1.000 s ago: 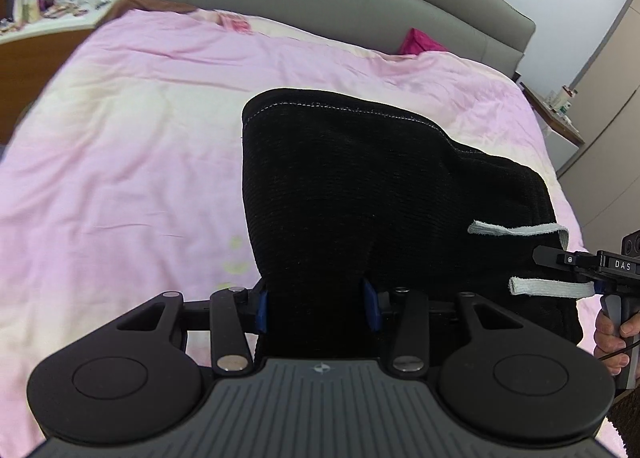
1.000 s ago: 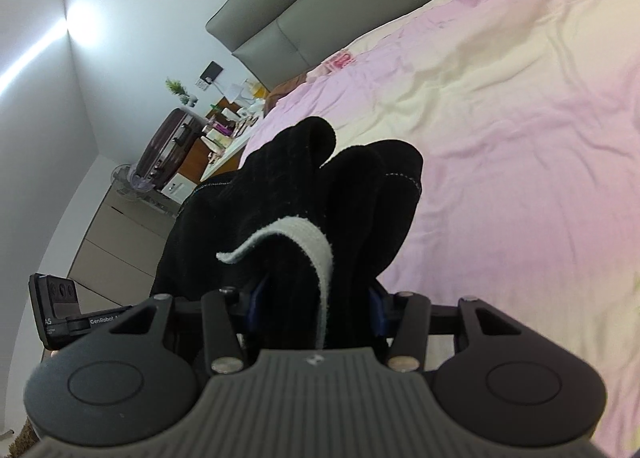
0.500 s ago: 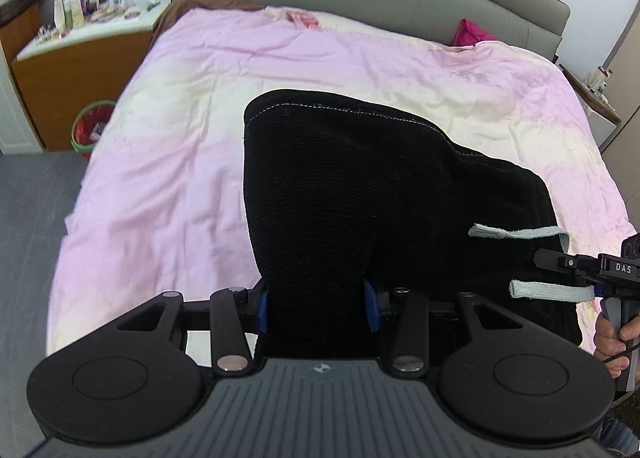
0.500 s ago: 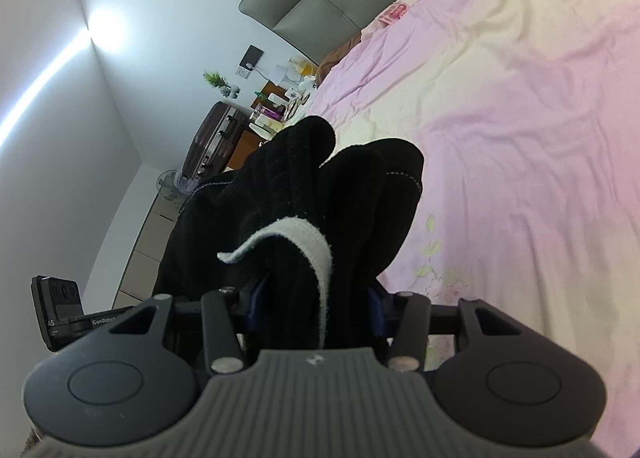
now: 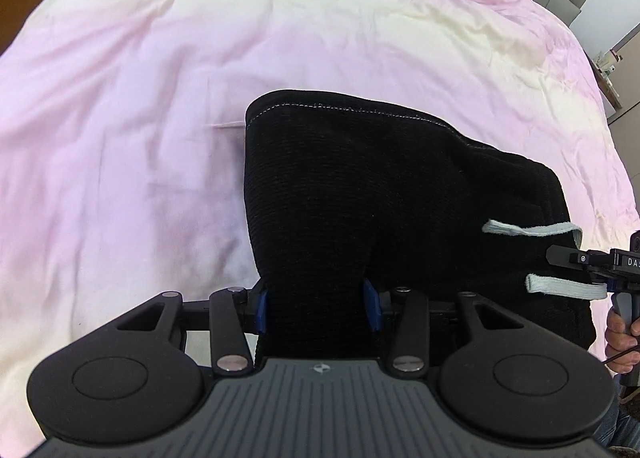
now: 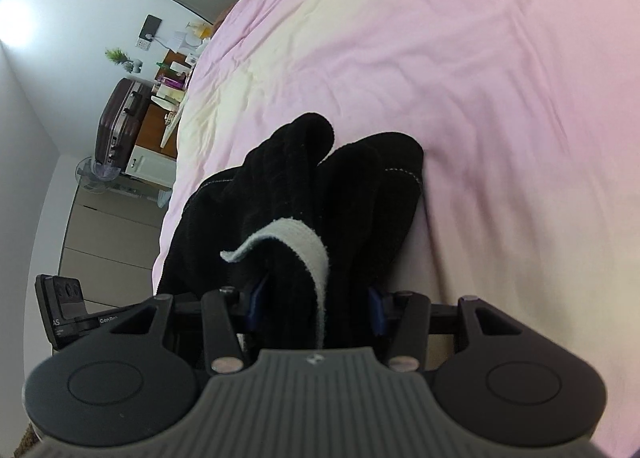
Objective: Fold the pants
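Left gripper (image 5: 318,308) and right gripper (image 6: 316,308): matte black linkage arms with silver screw heads, blue pads on the fingers (image 5: 261,308), two round black discs behind the fingers, and a grey ribbed housing with a small emblem between the discs. White lettering marks each body.

Ahead of my left gripper (image 5: 318,308) the pink bedspread (image 5: 140,118) lies wide and bare to the left and beyond, so I can pass there freely. The black pants (image 5: 380,198) fill the space in front and to the right, up to the right gripper (image 5: 592,262). From the right wrist, the bedspread is open rightward; a suitcase (image 6: 118,118) and cluttered nightstand (image 6: 168,98) crowd the far bedside
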A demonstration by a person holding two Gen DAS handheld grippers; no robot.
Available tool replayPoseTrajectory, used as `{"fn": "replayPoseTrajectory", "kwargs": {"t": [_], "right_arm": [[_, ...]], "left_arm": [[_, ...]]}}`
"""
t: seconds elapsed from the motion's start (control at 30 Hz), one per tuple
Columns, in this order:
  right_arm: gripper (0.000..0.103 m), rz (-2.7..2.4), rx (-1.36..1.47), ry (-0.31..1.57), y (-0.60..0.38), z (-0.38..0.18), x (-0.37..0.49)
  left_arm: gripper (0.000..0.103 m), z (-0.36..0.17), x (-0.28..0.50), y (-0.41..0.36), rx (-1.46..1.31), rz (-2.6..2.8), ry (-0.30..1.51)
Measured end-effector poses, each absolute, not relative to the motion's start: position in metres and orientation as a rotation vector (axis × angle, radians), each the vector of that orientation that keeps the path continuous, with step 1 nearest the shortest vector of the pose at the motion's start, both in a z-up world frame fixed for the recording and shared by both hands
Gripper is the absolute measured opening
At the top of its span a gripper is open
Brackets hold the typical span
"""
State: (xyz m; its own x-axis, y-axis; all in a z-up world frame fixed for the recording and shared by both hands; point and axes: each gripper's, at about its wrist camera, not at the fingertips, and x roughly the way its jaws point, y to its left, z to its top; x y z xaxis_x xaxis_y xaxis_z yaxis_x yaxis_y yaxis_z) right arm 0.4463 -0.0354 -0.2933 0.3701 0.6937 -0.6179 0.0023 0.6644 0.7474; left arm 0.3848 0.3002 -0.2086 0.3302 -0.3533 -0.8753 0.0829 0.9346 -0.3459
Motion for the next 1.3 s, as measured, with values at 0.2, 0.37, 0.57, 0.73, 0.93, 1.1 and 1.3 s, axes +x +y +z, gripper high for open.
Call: {"fn": "replayPoseTrajectory", "kwargs": {"t": [0.2, 0.37, 0.57, 0.73, 0.93, 1.1, 1.3], "right_arm": [[0.053, 0.504, 0.657, 1.148, -0.028, -0.313, 0.458], [0.072, 0.498, 0.460, 1.131, -0.018, -0.291, 0.455], [0.072, 0.452, 0.040, 0.919, -0.001, -0.224, 0.412], [0.053, 0.508, -0.143, 0.715, 0.022, -0.196, 0.357], [0.054, 0.504, -0.306, 0.815, 0.047, -0.241, 0.334], [0.054, 0.469, -0.174, 0.880, 0.032, -0.235, 0.338], [0.061, 0.489, -0.146, 0.795, 0.014, -0.166, 0.314]], "left_arm": [[0.063, -0.216, 0.381, 0.301, -0.239, -0.281, 1.211], [0.072, -0.184, 0.365, 0.292, -0.098, -0.249, 1.187], [0.070, -0.137, 0.316, 0.279, 0.044, -0.289, 1.092], [0.070, -0.142, 0.281, 0.259, 0.125, -0.333, 1.091], [0.071, -0.184, 0.268, 0.258, 0.152, -0.247, 1.166], [0.064, -0.142, 0.261, 0.262, 0.167, -0.200, 1.149], [0.064, -0.038, 0.225, 0.253, 0.138, -0.185, 0.981]]}}
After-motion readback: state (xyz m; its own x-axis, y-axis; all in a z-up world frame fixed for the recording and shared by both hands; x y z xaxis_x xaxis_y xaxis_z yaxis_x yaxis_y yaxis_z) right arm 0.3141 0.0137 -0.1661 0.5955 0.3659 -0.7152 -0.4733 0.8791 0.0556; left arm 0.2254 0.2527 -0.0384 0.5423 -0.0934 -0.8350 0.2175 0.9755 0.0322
